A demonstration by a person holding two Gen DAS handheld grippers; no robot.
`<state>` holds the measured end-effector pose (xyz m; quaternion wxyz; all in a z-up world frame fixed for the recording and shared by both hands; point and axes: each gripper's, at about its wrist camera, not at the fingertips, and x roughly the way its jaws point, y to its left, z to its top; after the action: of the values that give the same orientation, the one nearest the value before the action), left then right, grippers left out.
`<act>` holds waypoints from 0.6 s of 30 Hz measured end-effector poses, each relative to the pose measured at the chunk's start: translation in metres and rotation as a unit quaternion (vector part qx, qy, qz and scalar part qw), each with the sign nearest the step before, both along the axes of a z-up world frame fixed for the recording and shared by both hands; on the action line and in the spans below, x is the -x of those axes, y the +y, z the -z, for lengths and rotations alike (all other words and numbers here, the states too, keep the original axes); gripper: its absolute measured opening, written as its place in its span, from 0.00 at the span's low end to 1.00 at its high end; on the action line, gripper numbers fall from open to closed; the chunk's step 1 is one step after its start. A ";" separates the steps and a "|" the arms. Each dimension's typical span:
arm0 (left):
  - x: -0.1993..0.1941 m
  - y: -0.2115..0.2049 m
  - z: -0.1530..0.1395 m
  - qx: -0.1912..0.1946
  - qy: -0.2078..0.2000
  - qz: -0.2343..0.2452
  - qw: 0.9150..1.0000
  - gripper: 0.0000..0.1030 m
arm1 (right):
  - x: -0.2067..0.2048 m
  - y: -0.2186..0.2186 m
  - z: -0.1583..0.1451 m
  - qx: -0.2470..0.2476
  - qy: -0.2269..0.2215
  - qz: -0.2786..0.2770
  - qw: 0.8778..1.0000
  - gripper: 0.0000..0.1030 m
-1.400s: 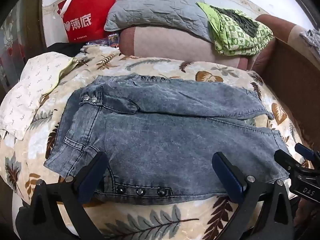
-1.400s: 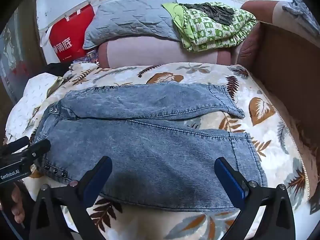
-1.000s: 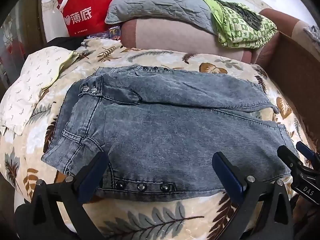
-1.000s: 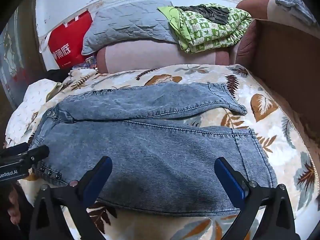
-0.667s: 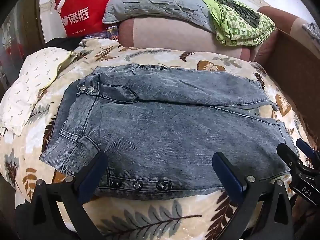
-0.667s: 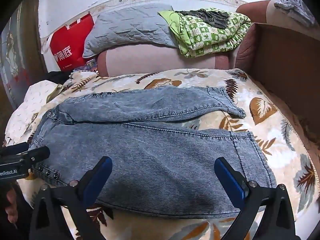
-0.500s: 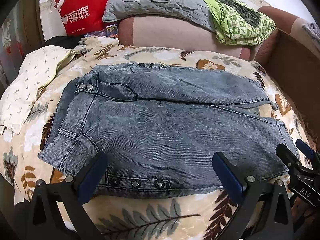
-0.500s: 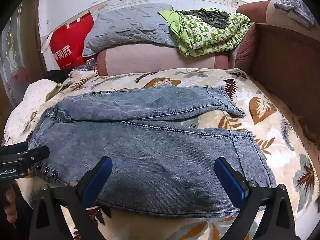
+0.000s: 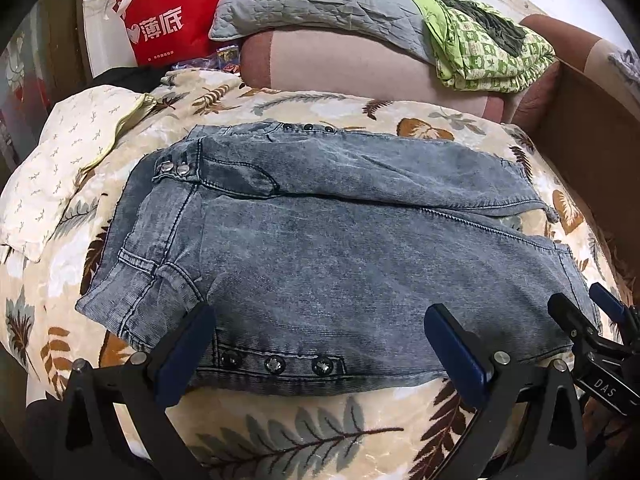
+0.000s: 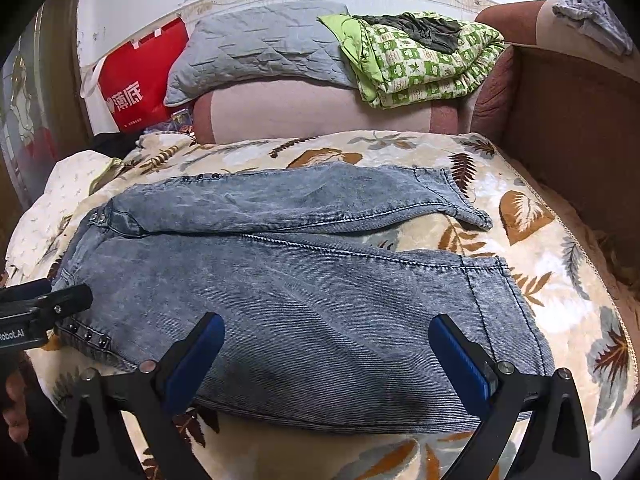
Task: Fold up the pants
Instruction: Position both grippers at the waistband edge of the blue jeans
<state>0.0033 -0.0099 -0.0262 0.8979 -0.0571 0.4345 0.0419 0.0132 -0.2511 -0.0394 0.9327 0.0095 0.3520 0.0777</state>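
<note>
Grey-blue denim pants (image 9: 340, 248) lie flat on a leaf-print blanket (image 9: 300, 436), waistband at the left, both legs running right, the far leg angled slightly away. My left gripper (image 9: 318, 344) hovers open over the near waistband and its row of snaps (image 9: 274, 364), holding nothing. In the right wrist view the same pants (image 10: 304, 292) spread across the middle, and my right gripper (image 10: 326, 354) stands open above the near leg close to its hem (image 10: 504, 312). Each gripper shows at the edge of the other's view.
A pink couch back (image 10: 312, 112) carries a grey quilted pillow (image 10: 260, 48) and a green patterned quilt (image 10: 424, 56). A red bag (image 9: 168, 20) stands at the back left. A white patterned cloth (image 9: 52, 160) lies left of the pants. A brown armrest (image 10: 576, 128) closes the right side.
Both grippers have drifted back and up slightly over the pants, staying open. The pants have not moved.
</note>
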 end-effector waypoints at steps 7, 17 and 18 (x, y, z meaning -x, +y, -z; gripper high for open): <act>-0.001 0.000 0.005 0.002 0.005 -0.001 1.000 1.00 | -0.002 0.001 0.003 0.009 0.005 0.004 1.000 1.00; 0.000 -0.003 0.006 0.003 0.006 0.001 1.000 1.00 | -0.003 -0.004 0.004 0.007 0.009 0.008 1.000 1.00; 0.000 -0.003 0.006 0.003 0.006 0.001 1.000 1.00 | -0.003 -0.004 0.004 0.007 0.009 0.008 1.000 1.00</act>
<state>0.0035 -0.0128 -0.0322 0.8952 -0.0593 0.4398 0.0399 0.0157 -0.2548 -0.0438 0.9301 0.0064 0.3612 0.0671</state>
